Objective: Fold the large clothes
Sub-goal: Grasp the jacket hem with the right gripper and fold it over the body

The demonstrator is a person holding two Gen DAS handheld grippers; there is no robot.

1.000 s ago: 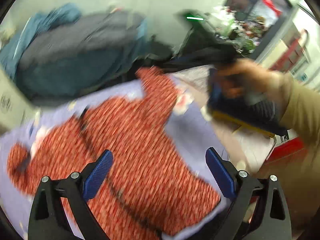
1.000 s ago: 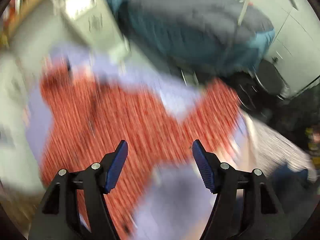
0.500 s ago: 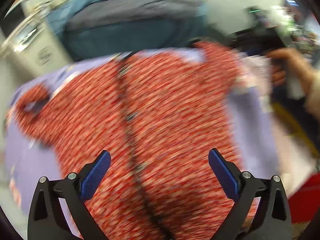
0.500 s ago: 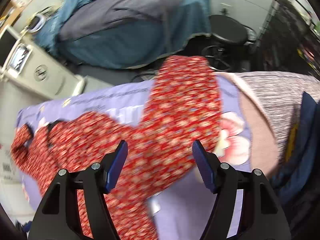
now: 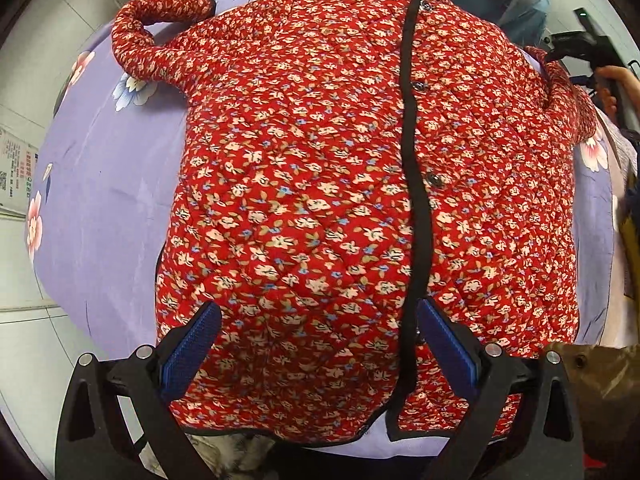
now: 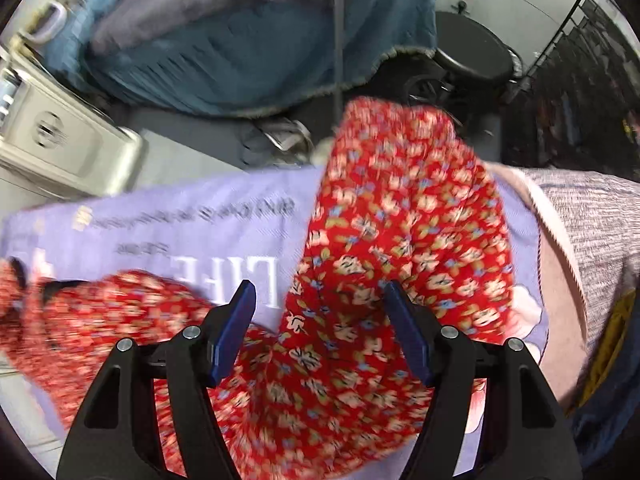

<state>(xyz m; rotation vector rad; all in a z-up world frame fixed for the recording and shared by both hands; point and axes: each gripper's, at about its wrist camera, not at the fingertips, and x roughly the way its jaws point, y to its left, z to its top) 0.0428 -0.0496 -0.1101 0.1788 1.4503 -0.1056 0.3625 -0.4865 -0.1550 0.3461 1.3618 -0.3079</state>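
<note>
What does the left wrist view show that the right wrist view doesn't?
Left wrist only: the jacket's whole front with its black placket, buttons, the curled sleeve, and the left gripper, open above the hem. Right wrist only: one spread sleeve close up under the open right gripper, printed lettering on the sheet, a blue cover. Both: the red floral jacket on the lilac sheet.
</note>
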